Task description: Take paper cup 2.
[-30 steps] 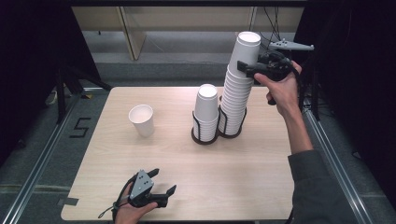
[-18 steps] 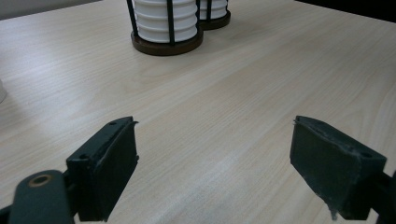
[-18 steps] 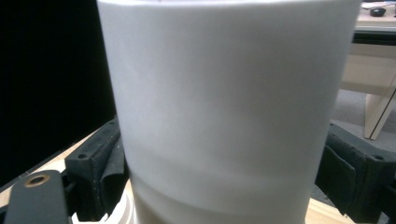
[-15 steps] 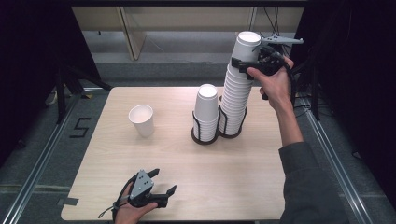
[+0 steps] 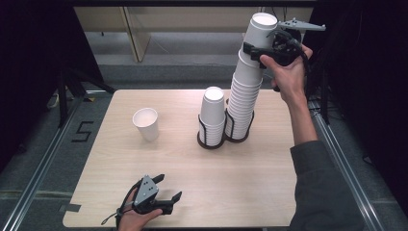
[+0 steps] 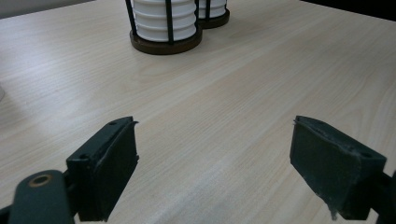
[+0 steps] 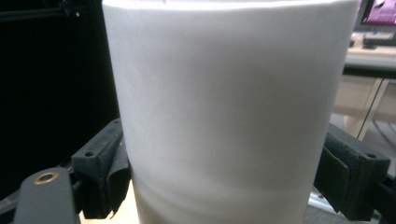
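Right gripper (image 5: 256,47): up high at the back right of the table, jaws clamped on either side of the top cup (image 5: 261,30). In the right gripper view the white wall of that cup (image 7: 224,112) sits squarely between the two black pads, touching both.
Top cup: the uppermost one of the tall stack (image 5: 244,98), mouth up, its rim above everything else on the table. Whether it has come clear of the cup below it, I can't tell.
Tall stack: white paper cups nested upright in the right-hand ring of the black wire holder (image 5: 211,139), leaning a touch toward the right gripper near its top.
Short stack (image 5: 212,113): in the holder's left ring, just beside the tall one, much lower.
Single cup (image 5: 146,123): alone, upright and open, left of the holder and well apart from it.
Left gripper (image 5: 169,201): down at the near edge of the table (image 5: 269,192), resting in the hand, jaws parted with nothing between them. The left gripper view looks across bare wood (image 6: 261,84) to the holder's base (image 6: 166,44).
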`<state>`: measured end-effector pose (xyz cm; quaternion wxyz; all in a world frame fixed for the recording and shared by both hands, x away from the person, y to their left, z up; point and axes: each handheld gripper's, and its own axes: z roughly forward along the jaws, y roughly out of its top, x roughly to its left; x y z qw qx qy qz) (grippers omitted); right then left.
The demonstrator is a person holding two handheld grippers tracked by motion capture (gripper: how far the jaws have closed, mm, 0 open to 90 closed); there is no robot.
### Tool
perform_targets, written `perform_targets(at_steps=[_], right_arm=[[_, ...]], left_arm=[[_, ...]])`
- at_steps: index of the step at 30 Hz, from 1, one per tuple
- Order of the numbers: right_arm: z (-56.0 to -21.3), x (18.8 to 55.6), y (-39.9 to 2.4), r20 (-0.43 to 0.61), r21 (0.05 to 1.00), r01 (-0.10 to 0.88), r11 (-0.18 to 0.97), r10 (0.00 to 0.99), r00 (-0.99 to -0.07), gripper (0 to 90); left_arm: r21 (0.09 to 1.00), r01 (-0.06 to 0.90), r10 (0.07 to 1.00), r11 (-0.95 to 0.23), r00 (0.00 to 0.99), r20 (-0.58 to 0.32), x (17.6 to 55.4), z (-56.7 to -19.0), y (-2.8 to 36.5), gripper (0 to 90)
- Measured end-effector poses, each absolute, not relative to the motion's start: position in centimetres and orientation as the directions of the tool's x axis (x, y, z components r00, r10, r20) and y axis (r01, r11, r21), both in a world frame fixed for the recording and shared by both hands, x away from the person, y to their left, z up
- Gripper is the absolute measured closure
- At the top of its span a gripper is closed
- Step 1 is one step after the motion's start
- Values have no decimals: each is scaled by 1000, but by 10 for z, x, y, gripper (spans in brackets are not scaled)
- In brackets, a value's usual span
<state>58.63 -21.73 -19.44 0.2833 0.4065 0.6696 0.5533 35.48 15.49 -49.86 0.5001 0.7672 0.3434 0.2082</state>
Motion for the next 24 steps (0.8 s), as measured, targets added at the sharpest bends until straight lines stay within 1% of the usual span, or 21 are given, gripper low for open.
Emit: perform_targets(at_steps=[7, 12, 21, 24], right_arm=[[-174, 578, -220, 47, 983, 176, 51, 858, -512, 162], [-162, 568, -224, 44, 985, 166, 49, 857, -513, 163], [-157, 546, -243, 39, 985, 166, 56, 852, -522, 162], [-159, 536, -248, 23, 983, 165, 76, 847, -532, 162]], left_arm=[[915, 312, 729, -257, 684, -28, 355, -500, 154, 145], [911, 318, 733, -262, 679, -27, 355, -499, 154, 145], [915, 313, 733, -255, 680, -29, 356, -500, 153, 145], [915, 313, 731, -256, 682, -29, 356, -500, 154, 145]])
